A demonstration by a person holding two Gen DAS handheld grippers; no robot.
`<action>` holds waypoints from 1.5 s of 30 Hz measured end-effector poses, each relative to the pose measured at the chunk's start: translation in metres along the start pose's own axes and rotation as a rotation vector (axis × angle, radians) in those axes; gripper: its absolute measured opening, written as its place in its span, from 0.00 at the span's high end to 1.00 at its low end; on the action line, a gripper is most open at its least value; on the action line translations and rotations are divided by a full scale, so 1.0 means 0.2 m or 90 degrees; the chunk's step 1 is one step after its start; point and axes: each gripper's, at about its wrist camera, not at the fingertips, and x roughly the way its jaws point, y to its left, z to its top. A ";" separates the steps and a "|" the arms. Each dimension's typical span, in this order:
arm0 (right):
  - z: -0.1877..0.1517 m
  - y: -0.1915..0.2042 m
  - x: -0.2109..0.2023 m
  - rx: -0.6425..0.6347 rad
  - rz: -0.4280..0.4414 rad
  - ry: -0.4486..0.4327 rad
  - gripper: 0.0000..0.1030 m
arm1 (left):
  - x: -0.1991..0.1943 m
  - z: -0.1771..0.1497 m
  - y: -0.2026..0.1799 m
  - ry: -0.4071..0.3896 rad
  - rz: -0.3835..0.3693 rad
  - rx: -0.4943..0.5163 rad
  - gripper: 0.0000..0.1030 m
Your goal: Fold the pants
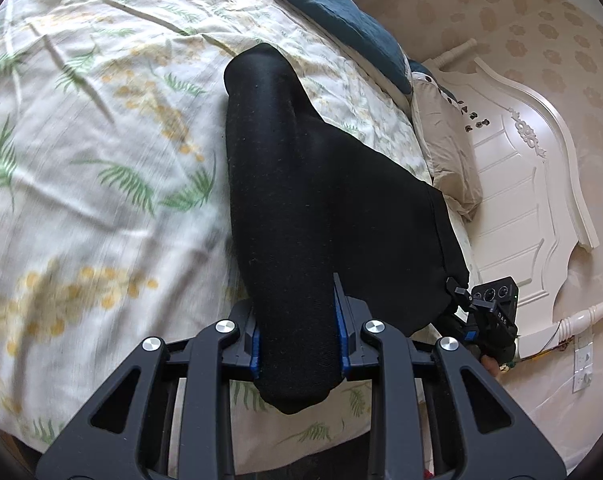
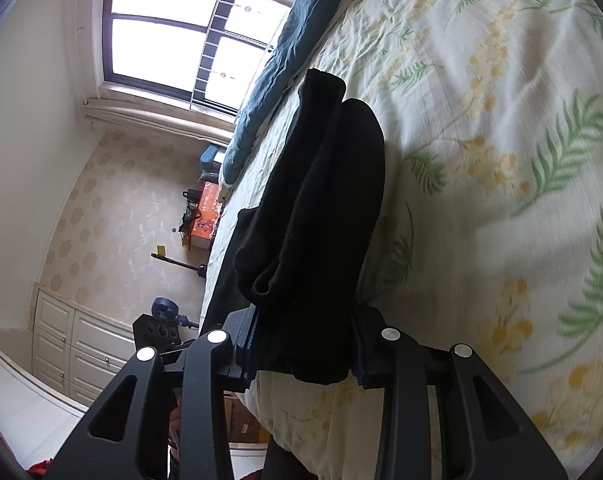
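Observation:
Black pants (image 1: 309,200) lie lengthwise on a floral bedspread (image 1: 101,140), stretching away from me. My left gripper (image 1: 297,344) is shut on a thick bunch of the black fabric, which fills the gap between its blue pads (image 1: 343,332). In the right wrist view the same pants (image 2: 321,208) show folded layers, and my right gripper (image 2: 305,352) is shut on their near end. The right gripper (image 1: 489,312) appears at the pants' right edge in the left wrist view. The left gripper's camera block (image 2: 157,330) peeks in at the left of the right wrist view.
A dark blue quilt (image 1: 341,12) lies along the far side of the bed. A beige pillow (image 1: 445,148) rests against the white headboard (image 1: 521,184). A window (image 2: 181,36), white cabinets (image 2: 73,344) and an orange box (image 2: 207,216) stand beyond the bed's edge.

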 end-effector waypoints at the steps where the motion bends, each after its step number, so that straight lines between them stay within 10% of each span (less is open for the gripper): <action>1: -0.01 0.00 -0.01 -0.001 0.000 0.000 0.65 | -0.01 -0.01 0.00 0.000 -0.001 -0.002 0.75; 28: -0.15 -0.10 -0.07 0.020 0.028 0.002 0.63 | -0.03 -0.11 0.04 -0.012 -0.002 0.005 0.63; 37: -0.18 -0.06 -0.12 0.000 0.026 -0.021 0.42 | -0.10 -0.21 -0.08 -0.119 0.190 0.110 0.14; 45: -0.31 0.16 -0.18 -0.128 -0.188 -0.062 0.30 | -0.16 -0.32 -0.21 -0.195 0.319 0.188 0.05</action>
